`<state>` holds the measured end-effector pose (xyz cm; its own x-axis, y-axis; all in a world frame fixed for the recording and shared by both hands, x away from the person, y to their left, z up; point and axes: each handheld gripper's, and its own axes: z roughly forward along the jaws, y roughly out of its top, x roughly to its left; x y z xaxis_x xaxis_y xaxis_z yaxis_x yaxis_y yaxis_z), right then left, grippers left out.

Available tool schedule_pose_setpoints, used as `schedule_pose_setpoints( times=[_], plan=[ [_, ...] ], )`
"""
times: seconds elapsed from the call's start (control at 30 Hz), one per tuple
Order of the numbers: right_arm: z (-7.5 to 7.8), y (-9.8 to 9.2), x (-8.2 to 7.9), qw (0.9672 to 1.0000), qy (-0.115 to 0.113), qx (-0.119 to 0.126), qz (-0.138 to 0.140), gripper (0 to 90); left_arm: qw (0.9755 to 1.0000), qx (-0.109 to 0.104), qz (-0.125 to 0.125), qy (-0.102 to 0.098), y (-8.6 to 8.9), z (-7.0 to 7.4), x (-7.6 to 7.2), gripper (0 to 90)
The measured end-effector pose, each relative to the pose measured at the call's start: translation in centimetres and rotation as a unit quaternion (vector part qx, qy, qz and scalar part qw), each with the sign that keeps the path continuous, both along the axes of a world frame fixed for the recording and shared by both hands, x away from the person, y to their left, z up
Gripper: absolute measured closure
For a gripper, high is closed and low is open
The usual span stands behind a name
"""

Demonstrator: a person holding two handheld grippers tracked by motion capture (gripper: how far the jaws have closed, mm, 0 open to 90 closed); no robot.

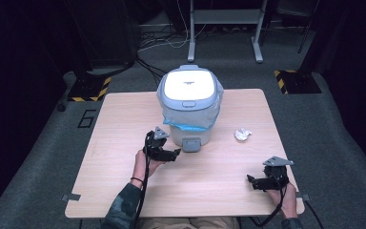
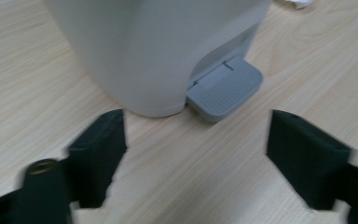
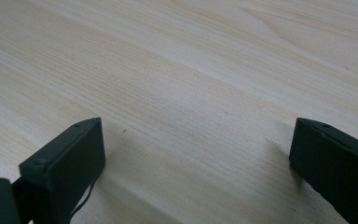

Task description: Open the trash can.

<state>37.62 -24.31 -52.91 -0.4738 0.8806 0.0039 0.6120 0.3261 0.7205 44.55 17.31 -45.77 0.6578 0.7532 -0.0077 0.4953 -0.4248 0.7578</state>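
High view: the pedal bin (image 1: 190,106) stands at the middle of the surface (image 1: 124,114), lid down, blue liner showing under the rim; a crumpled paper wad (image 1: 242,134) lies to its right, well apart. Your left gripper (image 1: 172,154) sits just beside the pedal (image 1: 191,144); your right gripper (image 1: 253,182) rests near the front right corner.

Left gripper view: jaws spread, nothing between them — the pedal (image 2: 226,87) lies ahead.

Right gripper view: jaws spread over bare wood.

Pedal bin (image 1: 190,107) stands mid-table, blocking the centre; its grey pedal (image 2: 226,87) juts out at the base, just ahead of the left gripper (image 1: 174,153). Crumpled paper (image 1: 242,134) lies right of bin. Bare wood table (image 1: 209,186) along the near edge and before the right gripper (image 1: 250,181).
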Motion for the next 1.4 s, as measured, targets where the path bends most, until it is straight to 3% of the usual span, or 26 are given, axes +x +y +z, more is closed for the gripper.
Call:
schedule_pose_setpoints(
  times=[0.1, 0.2, 0.23, 0.3, 0.33, 0.57, 0.67, 0.7, 0.8, 0.83, 0.93, 1.07, 1.2, 1.3, 1.4],
  plan=[
    [0.0, 0.0, 0.0, 1.0, 0.0, 0.0, 0.0, 2.7, 1.0, 0.003, -0.009, -0.003, -0.5, 0.0, -0.1, 52.6],
    [0.0, 0.0, 0.0, 1.0, 0.0, 0.0, 0.0, 2.7, 0.9998, 0.009, -0.015, -0.011, -1.1, -0.3, -0.1, 66.3],
    [0.0, 0.0, 0.0, 1.0, 0.0, 0.0, -0.001, 2.7, 0.9998, 0.008, -0.016, -0.011, -1.4, -0.5, 0.0, 66.3],
    [0.0, 0.0, 0.0, 1.0, 0.0, 0.0, -0.001, 2.8, 0.9996, 0.01, -0.021, -0.015, -1.7, -0.8, 0.1, 78.2],
    [0.0, 0.1, 0.0, 1.0, -0.001, 0.003, -0.006, 3.1, 0.9997, 0.002, -0.02, -0.016, -2.0, -1.0, 0.2, 89.3],
    [0.0, 0.0, 0.0, 1.0, -0.002, 0.003, -0.006, 3.5, 0.9988, 0.011, -0.02, -0.043, -3.5, -2.0, 0.7, 90.0],
    [0.0, 0.0, 0.0, 1.0, -0.002, 0.003, -0.006, 3.5, 0.9975, 0.011, -0.014, -0.068, -4.6, -3.1, 1.1, 90.0],
    [0.0, 0.0, 0.0, 1.0, -0.002, 0.003, -0.006, 3.5, 0.9975, 0.011, -0.014, -0.068, -4.6, -3.1, 1.1, 90.0],
    [0.0, 0.0, 0.0, 1.0, 0.0, 0.003, -0.007, 3.8, 0.9961, 0.022, -0.01, -0.085, -5.3, -3.8, 1.4, 90.0],
    [0.0, 0.0, 0.0, 1.0, -0.001, 0.003, -0.007, 3.9, 0.9952, 0.035, -0.01, -0.091, -5.8, -4.3, 1.7, 89.9],
    [0.0, 0.0, 0.0, 1.0, -0.002, 0.004, -0.007, 4.0, 0.9946, 0.035, -0.003, -0.097, -6.1, -4.8, 1.9, 89.9],
    [0.0, 0.0, 0.0, 1.0, -0.003, 0.004, -0.008, 4.1, 0.9955, 0.025, 0.001, -0.091, -6.0, -4.9, 1.9, 89.9],
    [0.0, 0.0, 0.0, 0.9999, -0.003, 0.003, -0.009, 4.4, 0.9946, 0.04, 0.001, -0.096, -6.2, -5.0, 1.8, 90.0],
    [0.0, 0.0, 0.0, 0.9999, -0.003, 0.003, -0.009, 4.4, 0.9952, 0.022, 0.002, -0.096, -5.9, -5.4, 1.8, 90.0],
    [0.0, 0.0, 0.0, 1.0, -0.002, 0.005, -0.005, 4.5, 0.9941, 0.032, 0.002, -0.104, -6.1, -5.6, 1.6, 90.0]
  ],
)
